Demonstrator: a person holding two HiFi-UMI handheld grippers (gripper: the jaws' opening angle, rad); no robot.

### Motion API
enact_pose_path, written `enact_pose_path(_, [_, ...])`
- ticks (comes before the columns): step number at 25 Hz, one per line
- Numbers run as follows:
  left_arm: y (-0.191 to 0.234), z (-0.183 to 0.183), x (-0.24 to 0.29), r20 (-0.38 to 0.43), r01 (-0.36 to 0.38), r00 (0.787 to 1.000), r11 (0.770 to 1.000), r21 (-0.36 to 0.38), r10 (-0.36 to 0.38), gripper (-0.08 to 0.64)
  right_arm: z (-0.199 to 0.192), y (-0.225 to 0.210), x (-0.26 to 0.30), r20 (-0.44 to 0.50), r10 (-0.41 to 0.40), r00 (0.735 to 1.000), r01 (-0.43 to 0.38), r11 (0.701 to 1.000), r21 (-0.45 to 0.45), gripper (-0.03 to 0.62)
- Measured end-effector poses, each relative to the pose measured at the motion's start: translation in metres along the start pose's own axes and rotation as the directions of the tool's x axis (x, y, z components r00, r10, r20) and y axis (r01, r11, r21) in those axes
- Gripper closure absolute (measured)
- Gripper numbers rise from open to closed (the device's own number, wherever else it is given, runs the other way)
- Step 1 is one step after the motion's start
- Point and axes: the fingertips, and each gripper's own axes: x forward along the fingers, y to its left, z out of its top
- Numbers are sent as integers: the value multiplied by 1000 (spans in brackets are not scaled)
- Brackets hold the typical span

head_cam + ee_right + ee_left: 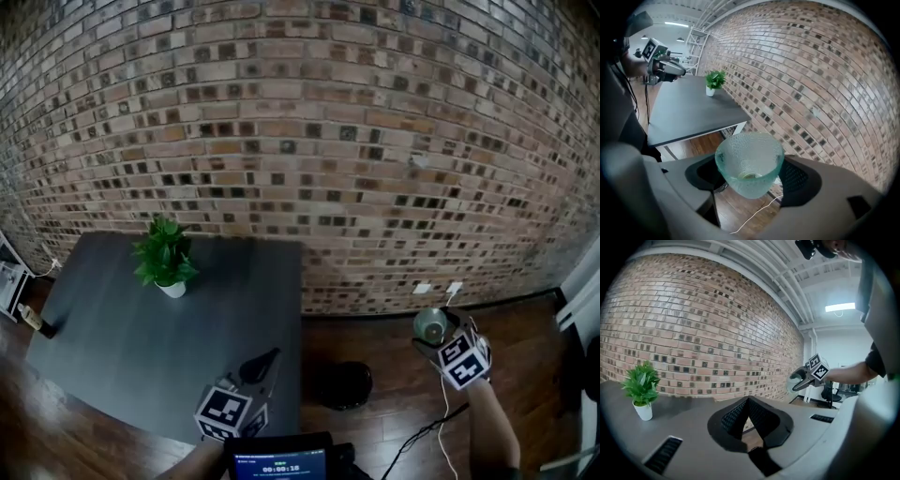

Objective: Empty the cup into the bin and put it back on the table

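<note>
My right tongs [750, 183] stand wide apart with their pads pressed on either side of the cup [749, 159], a pale green glass with a dimpled wall. Its mouth is turned toward the right gripper view's camera. Something small and round lies at its bottom (I cannot make out what it is). The cup hangs in the air off the right edge of the surface [122, 328], above the wooden floor [394, 394], with a white cable [442, 412] trailing across the boards below it.

My left tongs [748, 401] are closed tip to tip with nothing between them. They are held low over the near right corner of the surface and point along it toward the wall. A small lit screen [279, 464] sits at the bottom edge of the head view, just beside them.

The bin [342, 384], dark and round, stands on the floor just off the right side of the surface. In the head view it lies between the two tongs, with the cup up and to its right, near it but not over it.

Farther back, a potted plant [166, 258] in a white pot stands upright on the dark grey surface toward its far side, well apart from both tongs. Behind everything runs a brick wall [328, 141], and two white sockets [438, 288] sit low on it, in the head view just above the raised cup.
</note>
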Motion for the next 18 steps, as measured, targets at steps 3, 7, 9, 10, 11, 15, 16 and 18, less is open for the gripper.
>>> enact_pose_path(3, [4,-1,-4,-1,-8,1000,1000,8,8,552,-3,1,0,-32,-3,999,1,998,-55,207])
enact_pose_path(7, [9,1,-11,8,-25,1000,1000,-5,25,552,-3,-3,1,-65,-26,998,18,992,-124,207])
enact_pose_path(9, [9,0,-14,6,-25,1000,1000,-3,25,552,-2,-4,3,-79,-37,996,24,987,-160,207])
enact_pose_path(10, [10,-1,-15,3,-26,1000,1000,-3,26,552,-1,-4,3,-86,-42,995,26,984,-178,207])
enact_pose_path(11, [10,-2,-16,2,-26,1000,1000,-3,26,552,0,-4,3,-93,-46,995,27,980,-196,207])
enact_pose_path(15, [15,-4,-22,1,-30,1000,1000,-10,30,552,0,-4,5,-119,-65,991,35,970,-243,207])
enact_pose_path(16, [16,-4,-24,2,-31,1000,999,-11,31,552,0,-5,5,-128,-75,989,40,966,-257,207])
enact_pose_path(18, [18,-4,-27,3,-37,999,999,-14,37,552,5,-8,2,-142,-98,985,51,952,-301,207])
